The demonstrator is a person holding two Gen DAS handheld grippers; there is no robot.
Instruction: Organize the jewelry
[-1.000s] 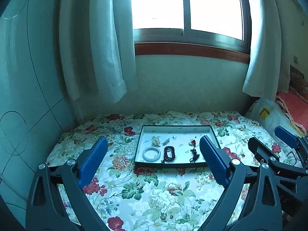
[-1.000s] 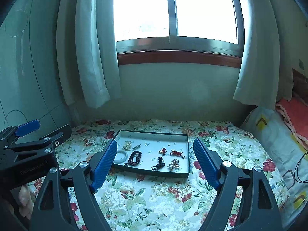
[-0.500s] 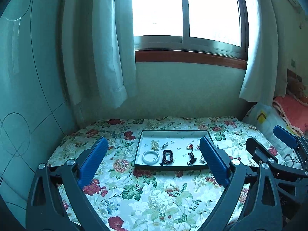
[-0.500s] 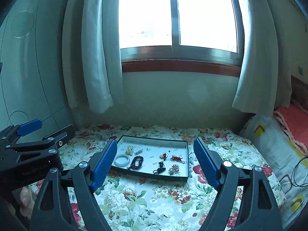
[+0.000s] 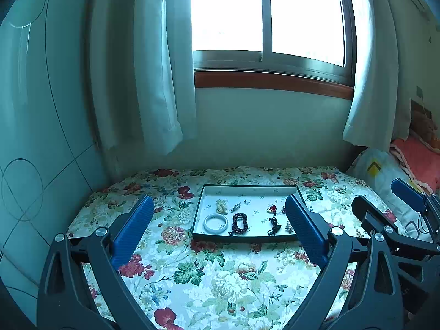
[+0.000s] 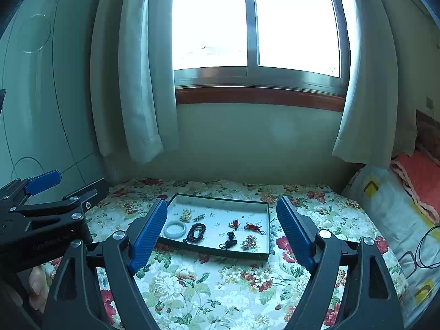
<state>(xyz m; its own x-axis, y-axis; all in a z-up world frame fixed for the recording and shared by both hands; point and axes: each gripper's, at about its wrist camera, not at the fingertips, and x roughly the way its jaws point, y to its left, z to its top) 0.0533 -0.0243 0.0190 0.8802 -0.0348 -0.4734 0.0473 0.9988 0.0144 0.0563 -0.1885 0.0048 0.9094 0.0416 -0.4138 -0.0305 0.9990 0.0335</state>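
Tray (image 6: 264, 254) lies flat on the bed (image 6: 220, 288), long axis running parallel to the window (image 6: 255, 27). Your left claw (image 5: 217, 214) and right claw (image 6: 221, 221) both gape empty, short of the tray.

From the left wrist, the right finger of the left tongs (image 5: 217, 224) covers the tray's (image 5: 249, 188) right front corner and part of a gold-coloured ornament (image 5: 288, 227) there. The small pieces at the back of the tray (a pale cluster (image 5: 221, 206) and a thin metallic bit (image 5: 236, 207)) are too small to identify. From the right wrist, only fingertips of the person's hand (image 6: 37, 286) show beneath the left tongs, and the pillows (image 6: 385, 209) run off the right edge.
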